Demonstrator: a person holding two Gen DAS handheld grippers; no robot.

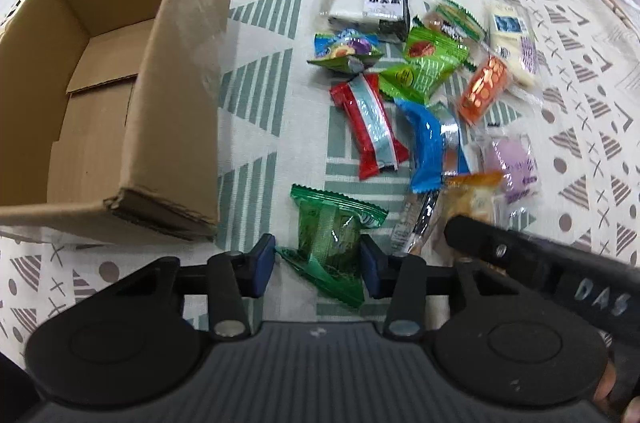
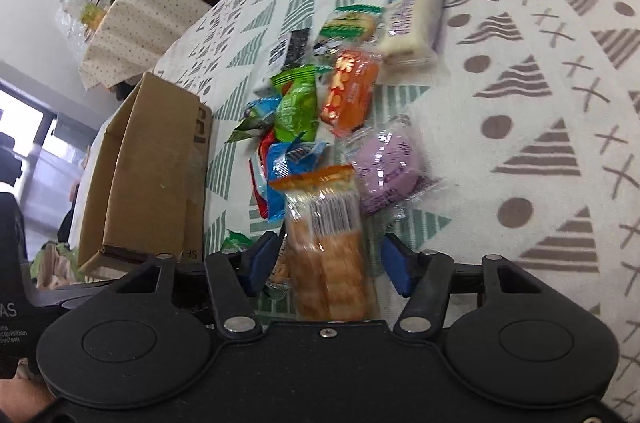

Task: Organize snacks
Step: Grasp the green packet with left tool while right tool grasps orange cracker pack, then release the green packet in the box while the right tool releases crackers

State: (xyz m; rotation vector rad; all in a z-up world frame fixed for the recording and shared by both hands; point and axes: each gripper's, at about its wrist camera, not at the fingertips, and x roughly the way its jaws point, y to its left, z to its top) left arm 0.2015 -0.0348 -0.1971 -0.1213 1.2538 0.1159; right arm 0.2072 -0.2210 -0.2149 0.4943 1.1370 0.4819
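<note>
With the left gripper (image 1: 318, 259) spread around the dark green snack packet (image 1: 334, 237) beside the cardboard box (image 1: 120, 95), and the right gripper (image 2: 330, 261) spread around the biscuit pack (image 2: 328, 243), either slick wrapper could squirt free if pinched off-centre.

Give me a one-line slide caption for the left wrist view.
Left gripper open around a green packet, empty box to its left, snack pile ahead.

Left wrist: close, steep downward. Right wrist: low, tilted, oblique. Shared: snack pile (image 1: 424, 95) (image 2: 320, 111), cardboard box (image 1: 120, 95) (image 2: 148, 167).
</note>
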